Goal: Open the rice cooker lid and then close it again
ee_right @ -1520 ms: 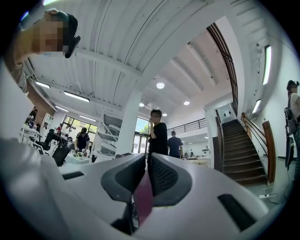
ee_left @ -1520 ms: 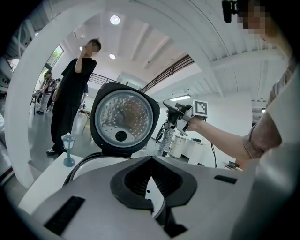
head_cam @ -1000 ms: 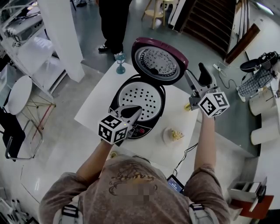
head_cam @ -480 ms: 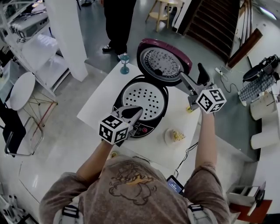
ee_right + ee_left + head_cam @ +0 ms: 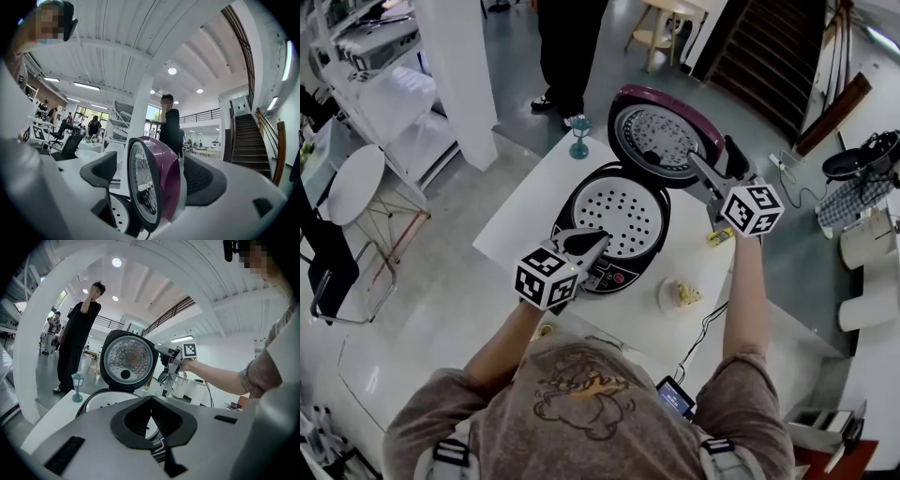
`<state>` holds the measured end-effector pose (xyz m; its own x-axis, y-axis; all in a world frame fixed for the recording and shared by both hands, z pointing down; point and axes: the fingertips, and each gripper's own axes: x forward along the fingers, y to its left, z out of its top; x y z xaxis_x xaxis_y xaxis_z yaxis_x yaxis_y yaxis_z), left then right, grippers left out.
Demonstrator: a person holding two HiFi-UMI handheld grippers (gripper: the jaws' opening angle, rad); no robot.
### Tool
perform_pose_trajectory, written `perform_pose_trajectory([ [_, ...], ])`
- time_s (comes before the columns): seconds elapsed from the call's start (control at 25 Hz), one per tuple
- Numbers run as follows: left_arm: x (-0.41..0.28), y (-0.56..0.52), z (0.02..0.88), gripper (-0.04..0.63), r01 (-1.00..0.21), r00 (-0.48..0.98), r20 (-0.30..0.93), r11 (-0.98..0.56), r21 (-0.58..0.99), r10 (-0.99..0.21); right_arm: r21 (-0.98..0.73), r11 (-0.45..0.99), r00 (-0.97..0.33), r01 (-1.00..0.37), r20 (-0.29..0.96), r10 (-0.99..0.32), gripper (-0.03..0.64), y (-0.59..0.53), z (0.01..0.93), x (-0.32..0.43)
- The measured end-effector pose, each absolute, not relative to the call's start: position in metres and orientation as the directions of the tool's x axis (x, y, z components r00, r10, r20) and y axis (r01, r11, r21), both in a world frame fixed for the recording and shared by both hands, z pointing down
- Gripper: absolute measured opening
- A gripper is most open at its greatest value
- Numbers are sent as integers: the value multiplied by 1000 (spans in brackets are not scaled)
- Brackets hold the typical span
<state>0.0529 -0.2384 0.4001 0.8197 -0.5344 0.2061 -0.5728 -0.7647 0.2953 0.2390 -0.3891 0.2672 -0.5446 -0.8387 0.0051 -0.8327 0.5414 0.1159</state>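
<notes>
Rice cooker [image 5: 614, 220] on desk [image 5: 520, 225], lid [image 5: 661, 136] upright at far side; right gripper [image 5: 710, 152] fingers, wide and just narrowing, straddle its right edge, likely to swing it shut; left gripper [image 5: 598, 240] fingers together, bracing near front.

Teal ornament [image 5: 579, 137]; small plate [image 5: 665, 299]; white table [image 5: 523, 214]

the white table [image 5: 517, 223] bears the rice cooker [image 5: 617, 208]. a teal goblet [image 5: 579, 138], a small plate [image 5: 671, 298] and a yellow scrap [image 5: 719, 237] stand near it.
</notes>
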Motion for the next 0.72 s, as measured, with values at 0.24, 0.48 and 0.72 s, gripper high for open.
perform_pose_trajectory([
  [0.24,47,-235,401,20,-579,816,208,-758,300,-540,105,541,-544,-834,1,-839,426,-390,270,235],
  [0.48,43,-235,402,21,-580,815,209,-753,311,-541,113,549,-551,-828,8,-834,426,-379,270,228],
  [0.72,47,-232,404,20,-564,825,205,-759,324,-526,108,561,-565,-821,-7,-825,434,-363,273,219],
])
